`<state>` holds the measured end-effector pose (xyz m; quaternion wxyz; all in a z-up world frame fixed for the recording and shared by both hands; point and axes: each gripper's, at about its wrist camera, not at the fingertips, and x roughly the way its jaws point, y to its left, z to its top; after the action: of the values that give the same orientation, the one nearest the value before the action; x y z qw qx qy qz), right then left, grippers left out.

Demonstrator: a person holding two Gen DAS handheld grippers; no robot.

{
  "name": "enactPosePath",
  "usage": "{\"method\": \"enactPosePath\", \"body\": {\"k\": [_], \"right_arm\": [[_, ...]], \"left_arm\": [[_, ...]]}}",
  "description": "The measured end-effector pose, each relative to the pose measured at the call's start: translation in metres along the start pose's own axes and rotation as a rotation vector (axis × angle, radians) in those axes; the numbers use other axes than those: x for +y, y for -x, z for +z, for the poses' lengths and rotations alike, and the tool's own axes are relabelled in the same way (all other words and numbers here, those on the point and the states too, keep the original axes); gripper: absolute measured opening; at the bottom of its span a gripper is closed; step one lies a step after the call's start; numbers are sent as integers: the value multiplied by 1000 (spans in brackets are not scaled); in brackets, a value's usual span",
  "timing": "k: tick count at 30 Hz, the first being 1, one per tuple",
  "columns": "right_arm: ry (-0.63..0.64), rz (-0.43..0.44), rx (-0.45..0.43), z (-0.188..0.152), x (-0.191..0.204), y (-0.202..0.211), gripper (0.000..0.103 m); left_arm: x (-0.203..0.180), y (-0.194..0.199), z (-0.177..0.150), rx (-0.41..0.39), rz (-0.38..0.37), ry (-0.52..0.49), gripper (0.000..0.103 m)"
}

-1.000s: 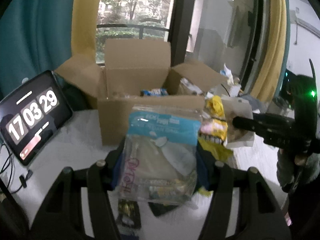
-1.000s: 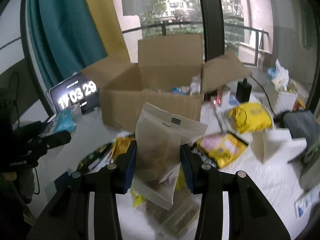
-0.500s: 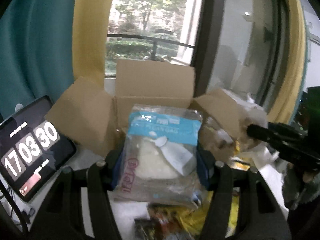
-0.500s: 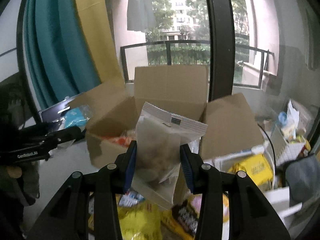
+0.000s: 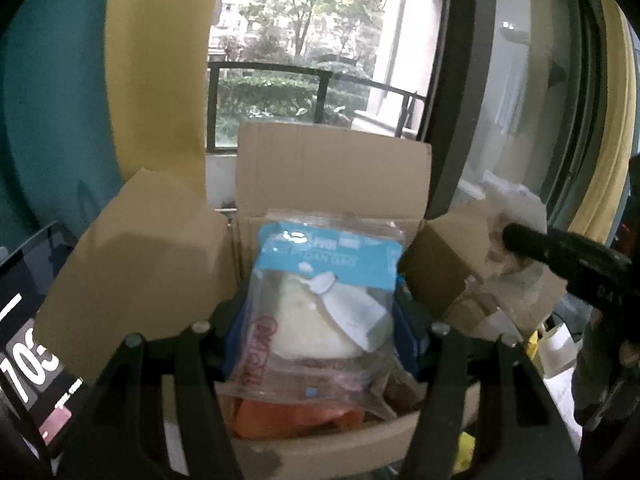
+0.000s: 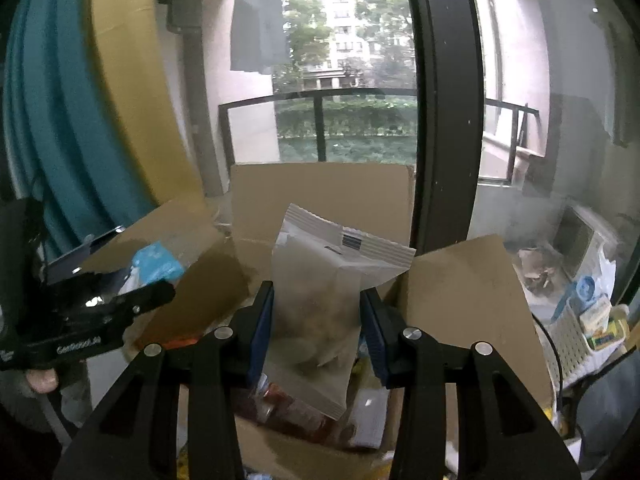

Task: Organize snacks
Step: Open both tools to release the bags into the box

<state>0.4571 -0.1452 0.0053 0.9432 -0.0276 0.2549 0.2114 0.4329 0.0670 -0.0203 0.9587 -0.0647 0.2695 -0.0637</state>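
Observation:
My left gripper is shut on a clear snack bag with a blue header and a white filling. It holds the bag upright over the open cardboard box. My right gripper is shut on a translucent snack bag with a white ribbed top and brownish contents, also above the box. Each gripper shows in the other's view: the right one to the right, the left one to the left with its blue bag.
An orange packet and other snacks lie inside the box. A tablet clock stands to the left of it. A white basket with small items sits to the right. Window glass, a dark frame and curtains rise behind.
Both grippers have carried their bags forward from above the snack-strewn table to over the open box, which now looks much nearer. Neither grip has changed.

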Motion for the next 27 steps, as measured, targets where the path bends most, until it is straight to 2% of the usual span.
{"method": "enactPosePath", "body": {"k": [2, 3, 4, 5, 6, 7, 16, 27], "right_arm": [[2, -30, -6, 5, 0, -10, 45], [8, -48, -5, 7, 0, -14, 47], [14, -66, -7, 7, 0, -17, 57], [17, -80, -15, 8, -1, -18, 69], [17, -89, -24, 8, 0, -17, 72], [20, -87, -29, 8, 0, -14, 73], [67, -57, -10, -8, 13, 11, 73], [48, -34, 8, -33, 21, 54, 73]], "left_arm": [[2, -12, 2, 29, 10, -3, 66], [0, -10, 1, 33, 13, -6, 74], [1, -10, 1, 27, 16, -3, 83], [2, -8, 1, 21, 16, 4, 87], [2, -6, 0, 18, 13, 7, 93], [2, -3, 0, 16, 10, 7, 94], [-6, 40, -6, -31, 7, -8, 94], [-24, 91, -26, -48, 5, -40, 94]]}}
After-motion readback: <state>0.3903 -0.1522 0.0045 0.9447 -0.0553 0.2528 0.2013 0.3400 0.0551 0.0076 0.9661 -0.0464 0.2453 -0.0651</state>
